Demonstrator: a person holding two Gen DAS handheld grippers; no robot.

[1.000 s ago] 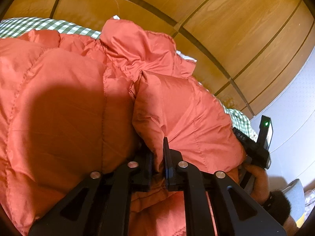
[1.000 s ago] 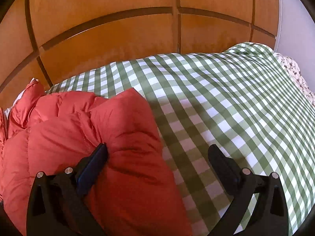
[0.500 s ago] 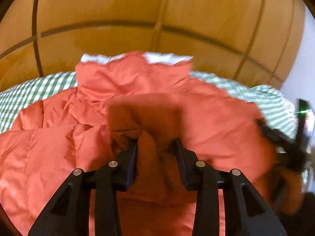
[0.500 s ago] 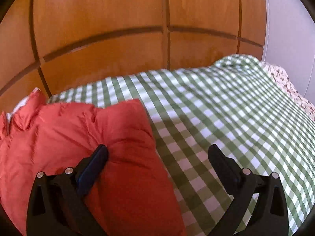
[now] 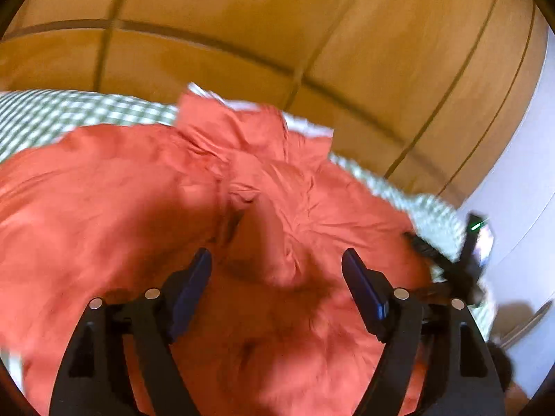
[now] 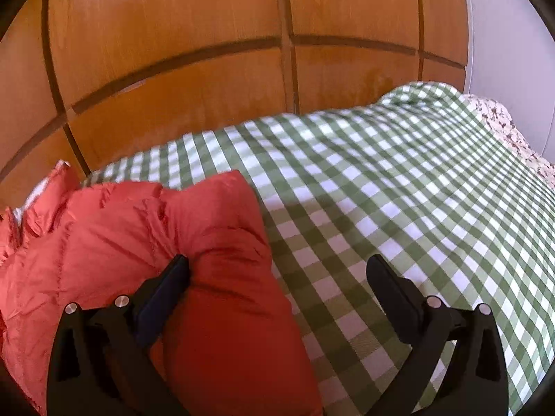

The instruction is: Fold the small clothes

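Observation:
A puffy red jacket [image 5: 104, 208] lies on a green-checked bedspread [image 5: 52, 114], its collar at the far end. My left gripper [image 5: 276, 254] hovers over the jacket's middle with its jaws opening wide. A loose fold of red fabric lies between the fingers, and the pads do not press on it. In the right wrist view the jacket [image 6: 121, 242] fills the lower left. My right gripper [image 6: 277, 260] is open over the jacket's right edge, its left finger [image 6: 173, 274] against the fabric and its right finger over the bedspread [image 6: 399, 190]. The left wrist view is blurred.
Wooden panelled doors [image 6: 208, 69] rise right behind the bed. A floral cloth [image 6: 503, 124] lies at the bedspread's far right corner, beside a pale wall. The device holding the right gripper [image 5: 464, 263] shows at the right edge of the left wrist view.
My left gripper went from shut on a jacket fold to wide open, letting the fold drop onto the jacket, and it rose and swung. The right gripper stayed open and hardly moved.

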